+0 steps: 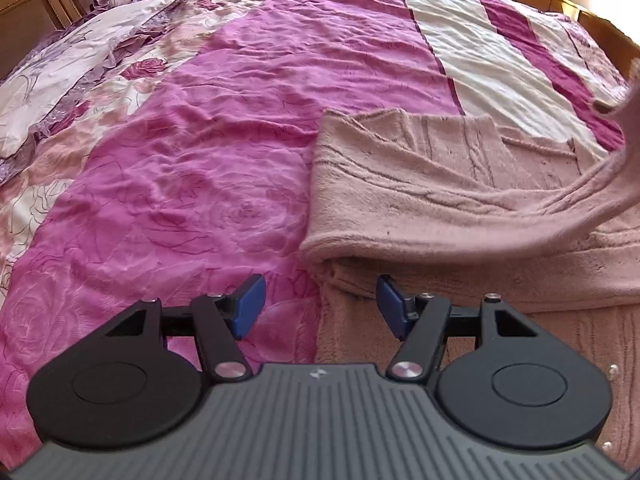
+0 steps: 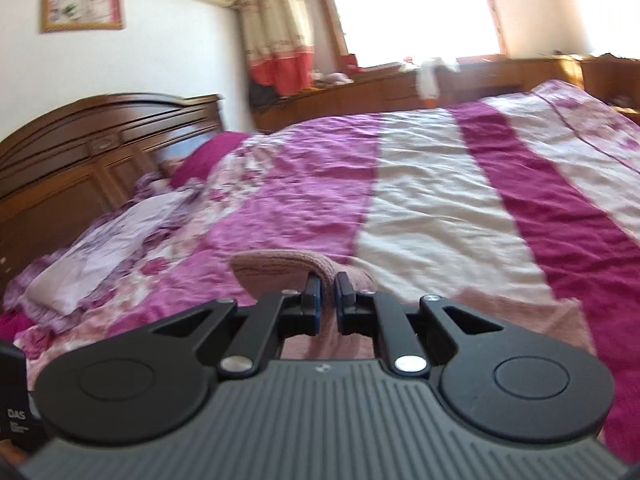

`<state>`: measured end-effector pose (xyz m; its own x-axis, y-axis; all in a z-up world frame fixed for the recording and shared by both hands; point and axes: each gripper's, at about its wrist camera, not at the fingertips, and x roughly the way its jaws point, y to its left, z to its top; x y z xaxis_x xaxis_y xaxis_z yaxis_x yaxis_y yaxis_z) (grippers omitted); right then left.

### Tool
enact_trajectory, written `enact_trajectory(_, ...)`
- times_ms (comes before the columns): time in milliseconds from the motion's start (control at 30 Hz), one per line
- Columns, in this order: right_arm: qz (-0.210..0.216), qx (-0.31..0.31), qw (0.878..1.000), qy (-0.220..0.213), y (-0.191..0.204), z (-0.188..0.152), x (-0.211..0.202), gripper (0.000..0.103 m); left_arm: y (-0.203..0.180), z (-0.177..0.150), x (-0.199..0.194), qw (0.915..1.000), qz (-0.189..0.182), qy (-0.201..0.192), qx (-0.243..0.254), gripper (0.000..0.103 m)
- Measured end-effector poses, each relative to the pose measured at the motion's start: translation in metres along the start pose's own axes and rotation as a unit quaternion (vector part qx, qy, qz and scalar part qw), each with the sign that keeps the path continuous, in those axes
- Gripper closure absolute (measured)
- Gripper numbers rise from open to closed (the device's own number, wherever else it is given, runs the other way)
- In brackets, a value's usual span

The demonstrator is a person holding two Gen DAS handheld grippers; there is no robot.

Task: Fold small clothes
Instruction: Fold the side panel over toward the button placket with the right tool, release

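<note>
Right gripper (image 2: 328,302) pinched a pink garment (image 1: 440,184) edge, lifting it to fold over; left gripper (image 1: 320,306) hovered wide open, empty, above the bedspread (image 1: 180,160).

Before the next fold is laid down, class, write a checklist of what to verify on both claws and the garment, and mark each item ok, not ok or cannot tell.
1. Right claw shut on the pink fleece garment: ok, fabric sits between its pads.
2. Left claw open and free of cloth: ok, it stands wide at the garment's left edge.
3. Lifted part clear of the bed: ok, a band of fabric rises to the right in the left wrist view.
4. Folded edge lies neat on the floral bedspread: ok.
5. Grip deep enough to hold: cannot tell.
6. Landing spot for the lifted part smooth: not ok, ripples show.
</note>
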<state>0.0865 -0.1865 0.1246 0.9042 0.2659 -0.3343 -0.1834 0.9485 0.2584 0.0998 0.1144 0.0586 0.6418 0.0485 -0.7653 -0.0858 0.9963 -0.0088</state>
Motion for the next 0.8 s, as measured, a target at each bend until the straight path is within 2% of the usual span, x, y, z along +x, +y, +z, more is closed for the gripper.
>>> enact_trajectory(100, -0.021, 0.025, 0.999, 0.01, -0.028, -0.017, -0.005, 0.093, -0.002, -0.001, 0.006, 1.0, 0.004, 0.004, -0.003, 0.034)
enact_trajectory(233, -0.046, 0.06, 0.996, 0.044, -0.057, -0.049, -0.006, 0.093, 0.001, -0.002, 0.01, 0.9999, 0.003, 0.007, -0.01, 0.034)
enact_trajectory(367, -0.07, 0.126, 0.985, 0.091, -0.079, -0.081, -0.002, 0.091, 0.0, -0.001, 0.01, 0.9999, 0.006, 0.004, -0.007, 0.034)
enact_trajectory(467, -0.082, 0.158, 0.979, 0.103, -0.091, -0.095, -0.009, 0.09, 0.0, 0.0, 0.009, 0.9999, 0.008, 0.003, -0.007, 0.034)
enact_trajectory(600, -0.098, 0.148, 0.979, 0.101, -0.091, -0.093, -0.022, 0.081, 0.0, 0.0, 0.009, 0.9999, 0.008, 0.002, -0.008, 0.034)
enact_trajectory(667, -0.105, 0.132, 0.98, 0.101, -0.091, -0.088, -0.031, 0.074, 0.0, 0.001, 0.009, 0.9999, 0.009, 0.001, -0.008, 0.034)
enact_trajectory(733, -0.107, 0.117, 0.983, 0.095, -0.091, -0.081, -0.038, 0.054, -0.001, 0.001, 0.009, 0.9999, 0.011, 0.0, -0.007, 0.034)
enact_trajectory(800, -0.107, 0.098, 0.986, 0.084, -0.091, -0.073, -0.043, 0.05, -0.002, 0.001, 0.01, 0.9999, 0.013, 0.0, -0.006, 0.034)
